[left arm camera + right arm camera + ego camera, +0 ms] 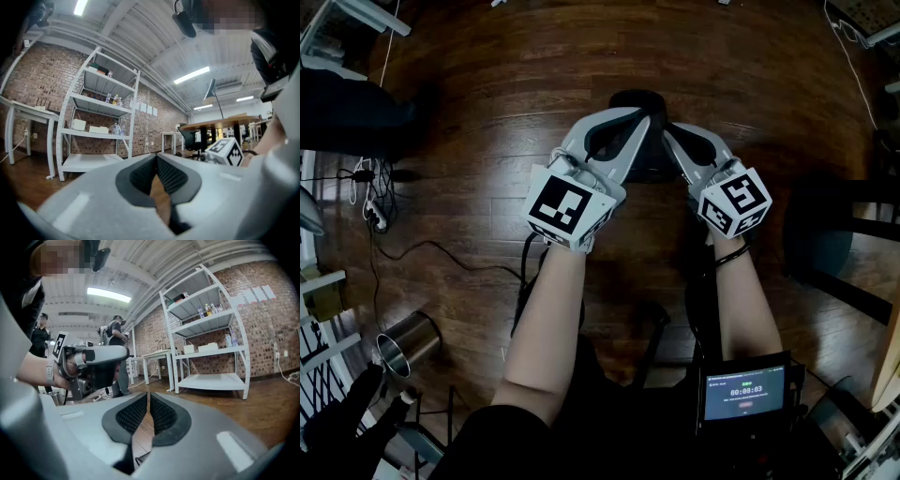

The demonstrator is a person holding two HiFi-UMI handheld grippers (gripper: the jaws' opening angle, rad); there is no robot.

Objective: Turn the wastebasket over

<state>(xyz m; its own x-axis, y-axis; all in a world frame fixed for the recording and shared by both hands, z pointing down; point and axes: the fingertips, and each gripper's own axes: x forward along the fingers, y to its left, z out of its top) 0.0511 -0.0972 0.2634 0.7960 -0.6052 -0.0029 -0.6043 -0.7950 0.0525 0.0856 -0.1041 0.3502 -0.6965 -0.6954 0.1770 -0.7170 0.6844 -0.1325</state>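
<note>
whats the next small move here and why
Probably swing the left hand-held gripper toward the metal wastebasket on the floor at the person's left. Both it and the right hand-held gripper are shut, empty, and held out in front, away from the wastebasket.

The left claw (643, 120) and the right claw (671, 131) are pale grey moulded shells with rounded edges, lined inside with black, finely ribbed pads (174, 174). Each carries a white cube (570, 208) printed with black square markers. A dark band (732, 255) circles the right wrist. The clothing (562, 442) is black.
</note>
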